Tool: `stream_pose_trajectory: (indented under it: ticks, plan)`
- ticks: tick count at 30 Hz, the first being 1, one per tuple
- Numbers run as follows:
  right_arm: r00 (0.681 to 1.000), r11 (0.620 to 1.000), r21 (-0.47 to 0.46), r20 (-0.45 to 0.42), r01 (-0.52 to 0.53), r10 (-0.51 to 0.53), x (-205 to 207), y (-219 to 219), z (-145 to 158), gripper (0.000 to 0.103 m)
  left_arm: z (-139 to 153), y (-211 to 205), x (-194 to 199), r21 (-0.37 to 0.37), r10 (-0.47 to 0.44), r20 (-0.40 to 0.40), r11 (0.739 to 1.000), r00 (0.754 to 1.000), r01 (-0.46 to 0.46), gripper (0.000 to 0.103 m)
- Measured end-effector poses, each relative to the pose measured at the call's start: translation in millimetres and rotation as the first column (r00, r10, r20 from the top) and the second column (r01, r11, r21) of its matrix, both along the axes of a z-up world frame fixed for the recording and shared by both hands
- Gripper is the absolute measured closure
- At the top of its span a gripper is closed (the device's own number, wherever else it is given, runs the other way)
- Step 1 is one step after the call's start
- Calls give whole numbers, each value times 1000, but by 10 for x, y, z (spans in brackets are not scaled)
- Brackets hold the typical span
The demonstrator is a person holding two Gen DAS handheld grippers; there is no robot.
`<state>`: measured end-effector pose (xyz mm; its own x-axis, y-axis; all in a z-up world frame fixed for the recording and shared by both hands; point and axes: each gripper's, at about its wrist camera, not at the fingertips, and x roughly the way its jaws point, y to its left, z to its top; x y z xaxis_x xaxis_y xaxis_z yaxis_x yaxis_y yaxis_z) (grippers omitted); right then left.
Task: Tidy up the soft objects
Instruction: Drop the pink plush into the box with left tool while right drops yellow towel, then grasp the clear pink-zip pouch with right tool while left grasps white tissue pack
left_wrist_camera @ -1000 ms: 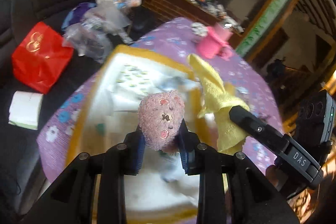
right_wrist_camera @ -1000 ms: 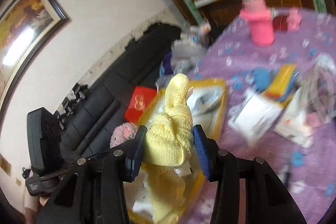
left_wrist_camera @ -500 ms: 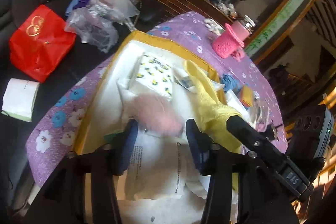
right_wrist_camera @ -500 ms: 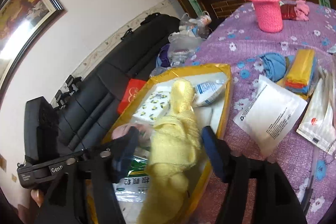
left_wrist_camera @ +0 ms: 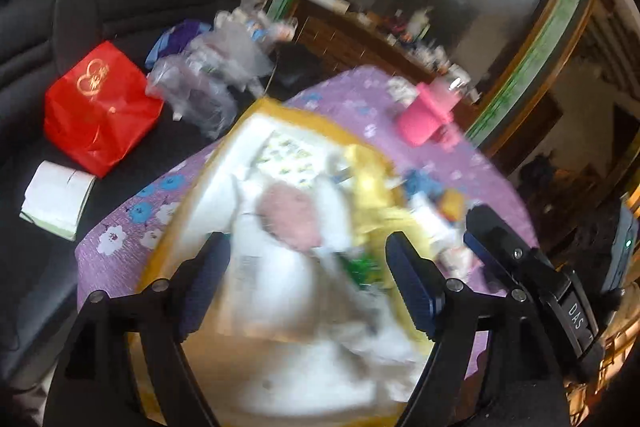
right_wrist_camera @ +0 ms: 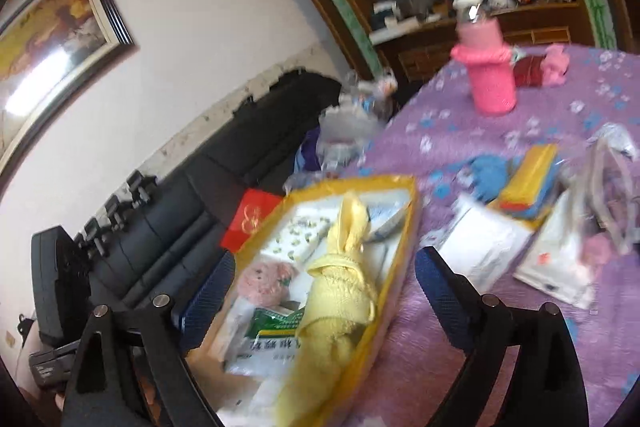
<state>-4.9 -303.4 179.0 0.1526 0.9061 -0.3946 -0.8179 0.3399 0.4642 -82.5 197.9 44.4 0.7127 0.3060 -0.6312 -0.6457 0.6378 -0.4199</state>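
Note:
A yellow-rimmed tray (right_wrist_camera: 404,227) sits on the purple flowered table. In it lie a pink fuzzy toy (right_wrist_camera: 266,281), a yellow knitted cloth (right_wrist_camera: 340,291) and several paper packets. The left wrist view shows the tray (left_wrist_camera: 280,109), the toy (left_wrist_camera: 290,217) and the cloth (left_wrist_camera: 370,183), all blurred. My left gripper (left_wrist_camera: 308,281) is open and empty above the tray. My right gripper (right_wrist_camera: 324,287) is open and empty above the cloth; it also shows in the left wrist view (left_wrist_camera: 532,267).
A pink covered bottle (right_wrist_camera: 490,67) stands at the table's far side. Blue and yellow cloths (right_wrist_camera: 516,183), white packets (right_wrist_camera: 492,247) and plastic bags (right_wrist_camera: 612,183) lie right of the tray. A black sofa (left_wrist_camera: 120,11) with a red bag (left_wrist_camera: 98,107) is on the left.
Both grippers have opened: the left dropped the pink toy and the right dropped the yellow cloth into the tray. Both grippers have since pulled back a little.

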Motion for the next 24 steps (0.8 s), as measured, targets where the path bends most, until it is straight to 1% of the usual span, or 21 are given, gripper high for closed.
stream_pose_trajectory:
  ticks: [2, 4, 6, 7, 9, 11, 12, 14, 16, 17, 19, 21, 24]
  plan:
    - [1000, 1000, 18, -7, 22, -22, -2, -262, 66, 9, 108, -136, -49, 22, -5, 41, 1000, 999, 4, 23]
    - [998, 998, -5, 7, 66, -66, 18, -515, 107, 9, 228, -314, -19, 47, -34, 58, 998, 998, 32, 23]
    - [993, 993, -18, 2, 116, -116, 99, -779, 135, 9, 339, -506, 52, 71, -76, 78, 995, 994, 70, 23]
    - [992, 992, -20, -2, 127, -127, 152, -895, 128, 9, 385, -605, 115, 75, -116, 84, 991, 990, 110, 23]
    - [992, 991, -37, -3, 125, -125, 264, -1051, 81, 9, 443, -818, 276, 63, -221, 88, 974, 971, 216, 23]
    - [989, 988, -65, -26, 142, -144, 416, -1190, -22, 11, 448, -992, 430, 47, -300, 88, 954, 950, 297, 23]
    - [988, 987, -60, -44, 148, -150, 472, -1253, -57, 11, 432, -1102, 555, 39, -348, 76, 937, 934, 346, 23]
    - [985, 987, -35, -77, 155, -157, 596, -1399, -138, 12, 395, -1235, 742, 27, -398, 53, 918, 916, 397, 23]
    - [976, 982, -33, -109, 186, -189, 691, -1518, -245, 14, 351, -1331, 865, 22, -421, 30, 907, 906, 421, 23]
    - [965, 977, -50, -152, 207, -212, 750, -1556, -301, 17, 311, -1362, 956, 22, -428, 3, 904, 904, 428, 23]
    - [957, 978, -49, -201, 204, -209, 834, -1591, -331, 18, 253, -1369, 1045, 7, -416, -22, 909, 909, 416, 23]
    - [954, 976, -61, -203, 211, -219, 876, -1588, -337, 18, 205, -1362, 1104, -31, -408, -34, 913, 913, 407, 23]
    - [948, 974, -82, -225, 213, -226, 920, -1558, -351, 18, 138, -1354, 1117, -35, -384, -48, 923, 922, 383, 23]
